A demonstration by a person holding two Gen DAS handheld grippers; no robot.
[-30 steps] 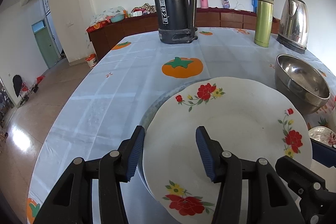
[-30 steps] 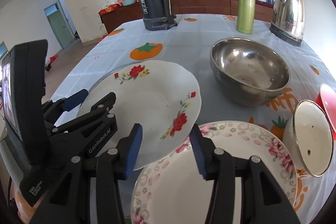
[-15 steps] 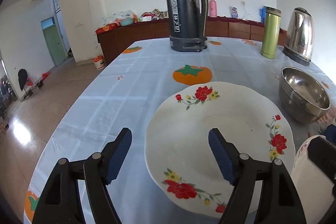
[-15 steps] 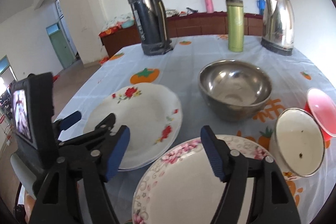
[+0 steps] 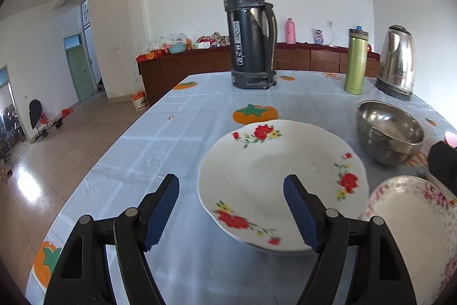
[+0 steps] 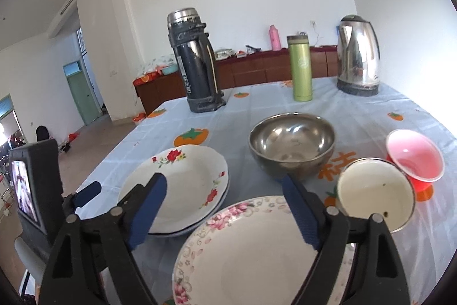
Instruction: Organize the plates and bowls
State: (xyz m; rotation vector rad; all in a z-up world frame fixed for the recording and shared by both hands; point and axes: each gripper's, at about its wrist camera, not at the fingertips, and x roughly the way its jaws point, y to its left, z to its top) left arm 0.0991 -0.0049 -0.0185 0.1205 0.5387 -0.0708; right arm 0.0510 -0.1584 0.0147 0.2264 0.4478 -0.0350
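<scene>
Both my tools are wide open and hold nothing: the left tool (image 5: 231, 207) hangs over the red-flower plate (image 5: 274, 176) on the bench (image 5: 177, 133), the right tool (image 6: 222, 207) over the pink-flower plate (image 6: 245, 253) beside it. I think stacking comes next, so I should go low, pinch one rim firmly, and lift it flat.

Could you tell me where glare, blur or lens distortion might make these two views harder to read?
Left wrist view: strong fisheye bending at the edges, a bright glare patch on the floor, and the pink-flowered plate is soft and cut off at the right. Right wrist view: the same curved distortion, sunlight washes out the tablecloth near the kettle, and the steel bowl carries reflections.
</scene>
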